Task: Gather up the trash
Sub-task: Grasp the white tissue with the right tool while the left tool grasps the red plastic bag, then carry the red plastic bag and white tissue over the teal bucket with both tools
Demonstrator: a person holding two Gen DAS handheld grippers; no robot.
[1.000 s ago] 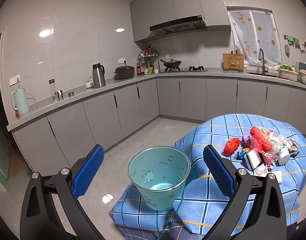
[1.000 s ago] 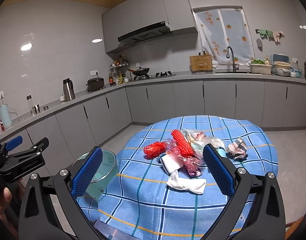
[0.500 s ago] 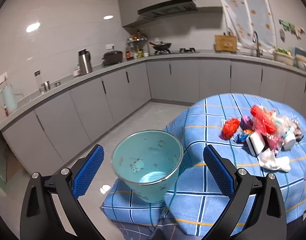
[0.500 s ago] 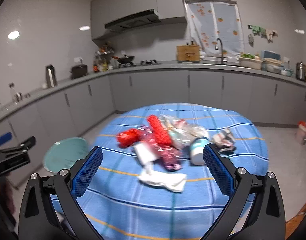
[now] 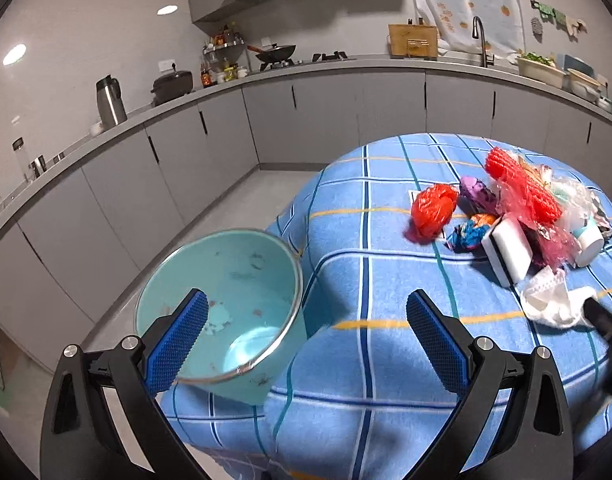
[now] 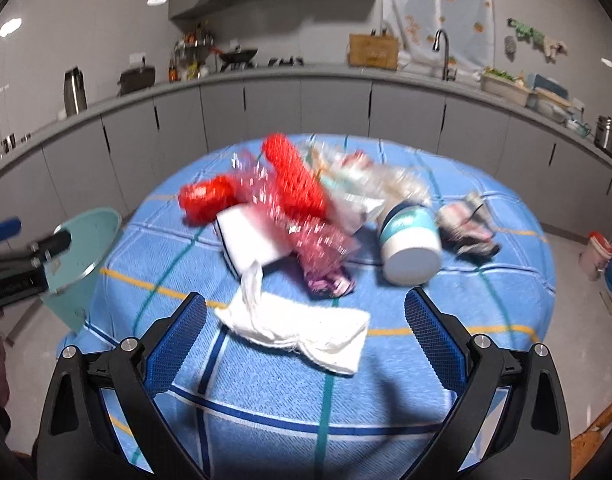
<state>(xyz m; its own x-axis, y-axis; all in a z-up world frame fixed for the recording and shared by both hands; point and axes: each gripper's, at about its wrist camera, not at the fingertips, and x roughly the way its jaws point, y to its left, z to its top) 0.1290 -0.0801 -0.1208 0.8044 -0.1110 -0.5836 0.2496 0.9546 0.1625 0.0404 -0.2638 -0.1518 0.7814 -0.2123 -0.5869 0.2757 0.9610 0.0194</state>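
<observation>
A pile of trash lies on the round table with a blue checked cloth [image 6: 486,312]: a crumpled white tissue [image 6: 302,330], a red net bag [image 6: 294,178], a red plastic wad [image 6: 204,198], a white sponge block [image 6: 252,240], a white-and-teal tub [image 6: 410,244] on its side, and a crumpled wrapper [image 6: 468,228]. My right gripper [image 6: 306,336] is open, its fingers either side of the tissue and close above it. A teal bucket [image 5: 230,312] stands at the table's left edge. My left gripper [image 5: 306,340] is open and empty, just behind the bucket's rim.
Grey kitchen cabinets and a worktop [image 5: 326,68] run along the walls behind the table. Grey floor [image 5: 242,208] lies between table and cabinets. A red-lidded bin [image 6: 596,252] stands on the floor at the far right.
Both grippers have moved forward and down. The right one has closed in on the white tissue. The left one has come closer to the bucket, which now sits at its left finger.
</observation>
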